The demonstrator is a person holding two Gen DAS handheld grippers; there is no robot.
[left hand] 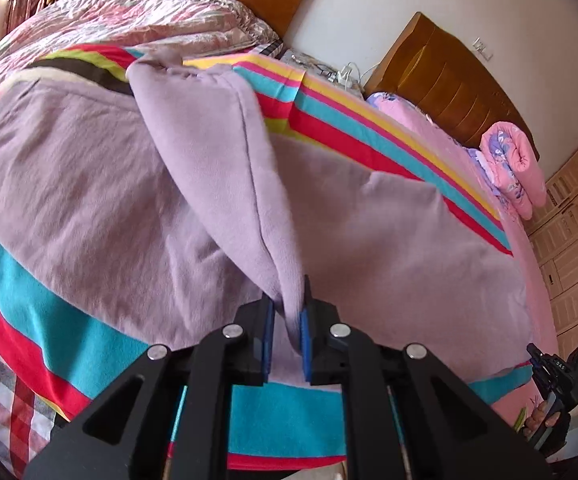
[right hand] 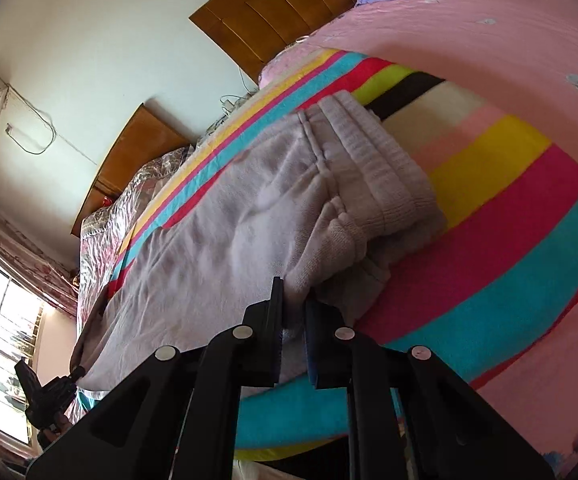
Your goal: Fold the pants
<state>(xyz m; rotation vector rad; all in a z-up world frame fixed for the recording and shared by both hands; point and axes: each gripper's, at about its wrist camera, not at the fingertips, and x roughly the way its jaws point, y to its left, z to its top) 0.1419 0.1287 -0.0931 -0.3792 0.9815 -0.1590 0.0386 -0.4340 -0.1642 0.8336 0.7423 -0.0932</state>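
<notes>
Lilac-grey pants [left hand: 89, 200] lie spread on a striped blanket [left hand: 29, 280] on a bed. In the left wrist view, my left gripper [left hand: 287, 304] is shut on a fold of a pant leg [left hand: 217, 140], which rises from the bed into the blue pads. The right wrist view shows the ribbed waistband [right hand: 377, 160] bunched at the far end of the pants [right hand: 209, 240]. My right gripper [right hand: 295, 304] is shut on the near edge of the cloth below the waistband. Each gripper also shows small in the other's view: right gripper [left hand: 557, 376], left gripper [right hand: 49, 392].
A pink sheet [right hand: 489, 40] covers the bed beyond the blanket. A shiny floral quilt [left hand: 129, 12] and a rolled pink quilt [left hand: 517, 164] lie near two wooden headboards [left hand: 449, 80]. Pale drawers [left hand: 577, 240] stand to the right, and a window [right hand: 1, 280] is beside the bed.
</notes>
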